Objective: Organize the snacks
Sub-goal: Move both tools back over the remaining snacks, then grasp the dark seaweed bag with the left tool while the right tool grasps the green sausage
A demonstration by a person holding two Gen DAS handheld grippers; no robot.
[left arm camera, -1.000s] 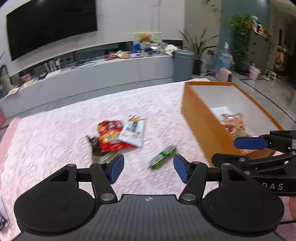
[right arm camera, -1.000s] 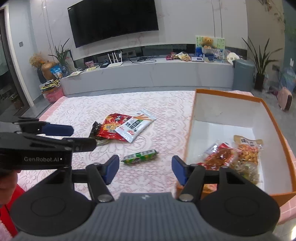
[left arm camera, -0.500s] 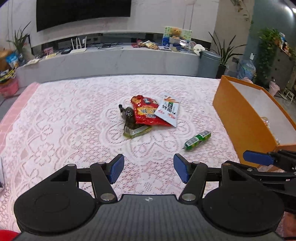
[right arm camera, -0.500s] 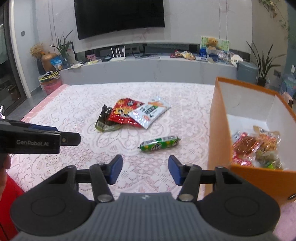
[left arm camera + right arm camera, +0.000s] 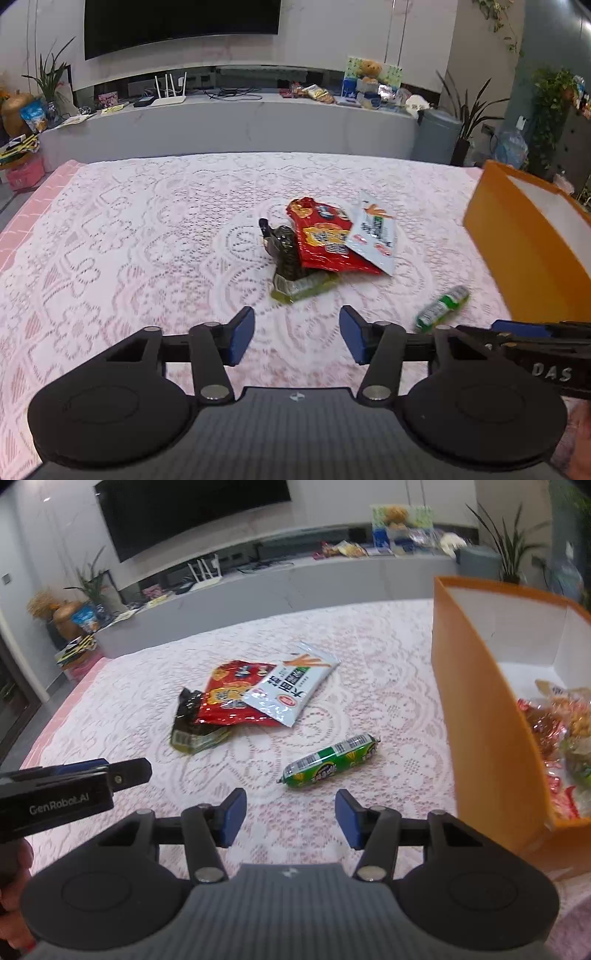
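On the lace tablecloth lies a heap of snacks: a red bag (image 5: 327, 240) (image 5: 231, 696), a white packet (image 5: 375, 232) (image 5: 291, 681) across it, and a dark green packet (image 5: 295, 273) (image 5: 194, 725) underneath. A green sausage stick (image 5: 441, 302) (image 5: 330, 762) lies apart, nearer the orange box (image 5: 524, 247) (image 5: 480, 709), which holds several snack bags (image 5: 561, 731). My left gripper (image 5: 296, 336) hovers just short of the dark green packet, jaws closing with nothing between them. Over the cloth, close before the sausage stick, my right gripper (image 5: 290, 818) stands open and empty.
A low grey TV bench (image 5: 229, 122) with clutter runs behind the table under a wall screen. A grey bin (image 5: 436, 136) and plants stand at the back right. Pink table edge (image 5: 22, 225) shows at the left. Each gripper appears at the side of the other's view.
Both grippers have come down and forward toward the snacks, which now look larger. The left jaws have narrowed since the last frame; the right jaws narrowed slightly earlier.
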